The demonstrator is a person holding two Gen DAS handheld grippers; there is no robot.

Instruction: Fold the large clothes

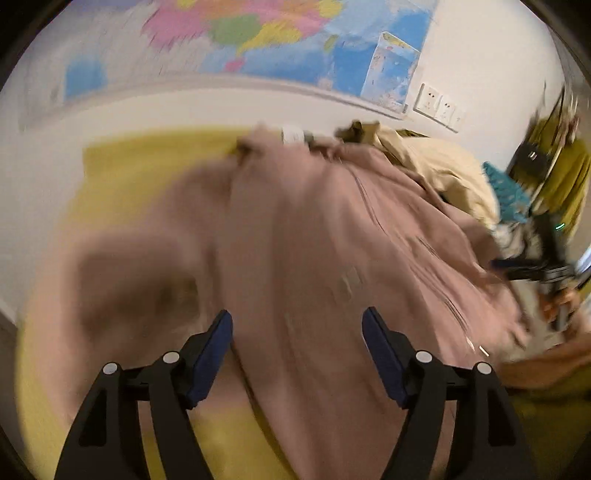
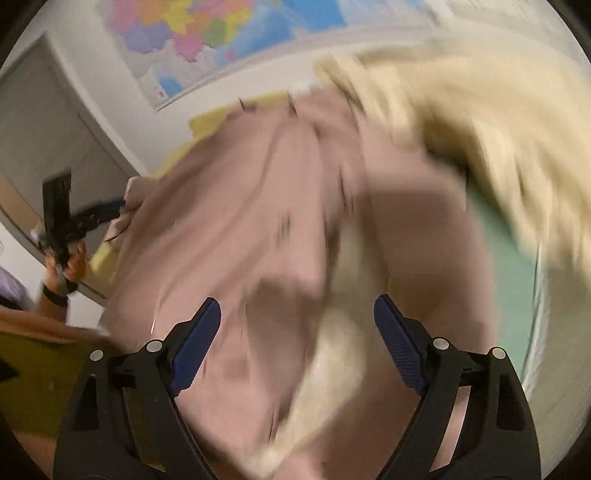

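A large dusty-pink garment (image 1: 303, 229) lies rumpled over a yellow surface (image 1: 140, 173), its zip line running down the right side. My left gripper (image 1: 297, 325) hovers over the garment's near part, open, with no cloth pinched between the blue pads. In the right wrist view the same pink garment (image 2: 258, 206) fills the middle, and my right gripper (image 2: 297, 317) stands open above it, holding nothing. Both views are blurred. The right gripper (image 1: 517, 264) also shows at the garment's right edge, and the left gripper (image 2: 110, 208) at its left edge.
A cream garment (image 2: 461, 122) is heaped at the back right, partly on the pink one, also seen as a beige pile (image 1: 443, 166). A teal cloth (image 1: 506, 192) lies beside it. A wall map (image 1: 258, 33) and sockets (image 1: 439, 105) are behind. A hand (image 2: 70, 262) grips the left tool.
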